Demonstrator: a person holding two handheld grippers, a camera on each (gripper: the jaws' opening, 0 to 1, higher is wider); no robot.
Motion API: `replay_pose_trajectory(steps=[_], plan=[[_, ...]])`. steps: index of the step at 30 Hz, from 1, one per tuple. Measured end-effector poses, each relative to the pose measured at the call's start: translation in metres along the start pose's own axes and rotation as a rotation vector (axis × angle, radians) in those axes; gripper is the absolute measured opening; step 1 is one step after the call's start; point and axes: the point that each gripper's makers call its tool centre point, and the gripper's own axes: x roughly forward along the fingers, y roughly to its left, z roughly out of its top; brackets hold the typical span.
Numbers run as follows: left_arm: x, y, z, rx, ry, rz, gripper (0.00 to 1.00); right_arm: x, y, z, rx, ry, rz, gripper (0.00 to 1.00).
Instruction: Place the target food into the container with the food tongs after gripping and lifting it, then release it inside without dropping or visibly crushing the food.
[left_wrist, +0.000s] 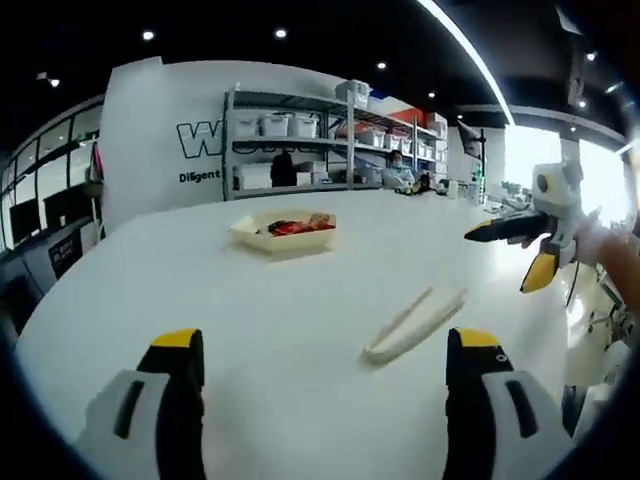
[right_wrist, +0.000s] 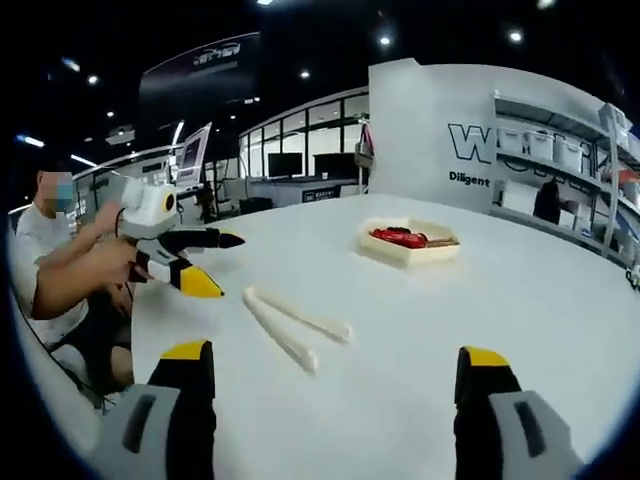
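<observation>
While both tools are hovering above it, the white worktop (left_wrist: 300, 300) is lying broad and mostly bare, carrying two task items. Behind it a white wall panel with dark lettering (right_wrist: 480, 140) is standing, with metal shelving (left_wrist: 330, 135) holding pale bins beside it.

The pale, shallow container (left_wrist: 283, 231) is sitting on the far part of the worktop, and red food (left_wrist: 295, 227) is lying inside it; in the right gripper view the same container (right_wrist: 408, 243) is showing the red food (right_wrist: 400, 237) toward its left half. The cream-coloured food tongs (left_wrist: 415, 325) are lying flat on the worktop, nearer than the container and well apart from it, arms splayed in a narrow V; no tool is touching them.

The left tool (left_wrist: 325, 350) is standing wide open with nothing between its yellow-tipped jaws. The right tool (right_wrist: 335, 365) is likewise standing wide open and holding nothing. Seen in the left gripper view, the right tool (left_wrist: 515, 250) is hanging over the worktop's right edge, jaws parted. A person's hand (right_wrist: 115, 262) is gripping the left tool in the right gripper view.
</observation>
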Motion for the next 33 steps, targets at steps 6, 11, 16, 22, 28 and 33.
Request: replay_pose_trajectory(steps=[6, 11, 16, 22, 28, 33], plan=[[0.001, -0.005, 0.004, 0.033, 0.015, 0.020, 0.99, -0.002, 0.000, 0.005, 0.022, -0.002, -0.023, 0.99], [0.000, -0.006, 0.006, 0.059, 0.032, 0.021, 0.99, -0.002, -0.002, -0.004, -0.029, 0.056, -0.066, 0.99], [-0.007, -0.011, 0.008, 0.050, 0.060, 0.038, 0.99, -0.006, 0.000, 0.001, -0.006, 0.052, -0.071, 0.99], [-0.012, -0.020, 0.009, 0.085, 0.098, 0.028, 0.99, -0.006, 0.005, 0.005, -0.026, 0.051, -0.071, 0.99], [-0.011, -0.027, 0.010, 0.065, 0.090, 0.001, 0.99, -0.002, -0.002, -0.007, -0.052, 0.093, -0.093, 0.99], [-0.012, -0.023, 0.005, 0.075, 0.097, 0.024, 0.98, -0.002, -0.001, -0.008, -0.043, 0.087, -0.088, 0.99]])
